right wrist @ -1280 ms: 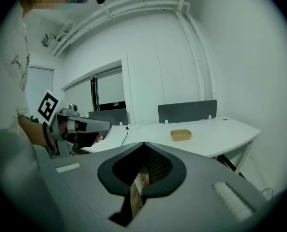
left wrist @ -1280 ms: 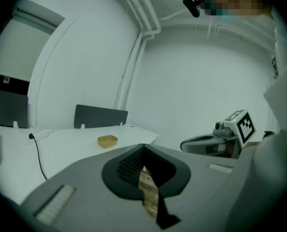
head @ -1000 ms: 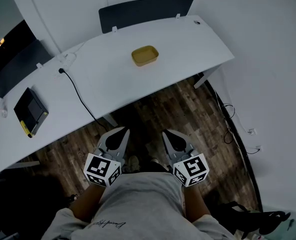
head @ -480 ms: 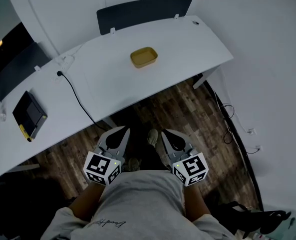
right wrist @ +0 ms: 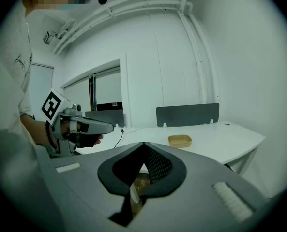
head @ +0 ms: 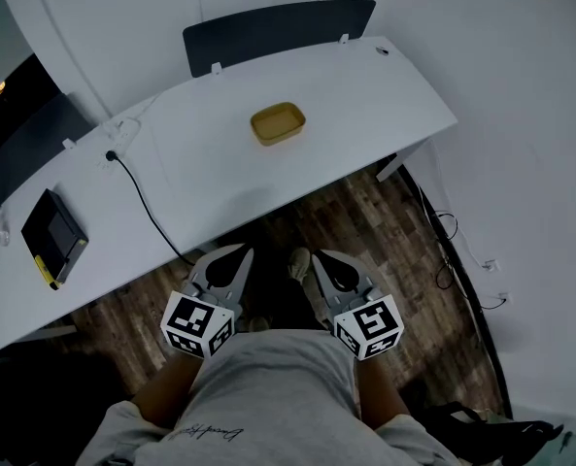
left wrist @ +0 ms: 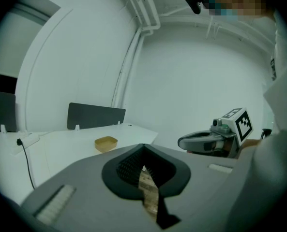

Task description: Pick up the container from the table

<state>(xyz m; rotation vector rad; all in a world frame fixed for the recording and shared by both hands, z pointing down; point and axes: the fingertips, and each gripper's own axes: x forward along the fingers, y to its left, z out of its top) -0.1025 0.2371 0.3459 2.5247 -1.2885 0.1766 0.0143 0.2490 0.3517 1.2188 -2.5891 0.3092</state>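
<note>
While edging nearer table (head: 385,95) than a second ago, carrying left gripper (head: 231,255) and right gripper (head: 328,258) pinched together, empty; approach only, with container (head: 277,123) mid-table, well apart, untouched.

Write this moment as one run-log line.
container: on table, untouched | left claw: shut, empty, short of table | right claw: shut, empty, short of table

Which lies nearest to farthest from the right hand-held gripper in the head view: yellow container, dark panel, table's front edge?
1. Table's front edge, just ahead of the right hand-held gripper.
2. Yellow container, mid-table.
3. Dark panel, along the table's far side.
</note>
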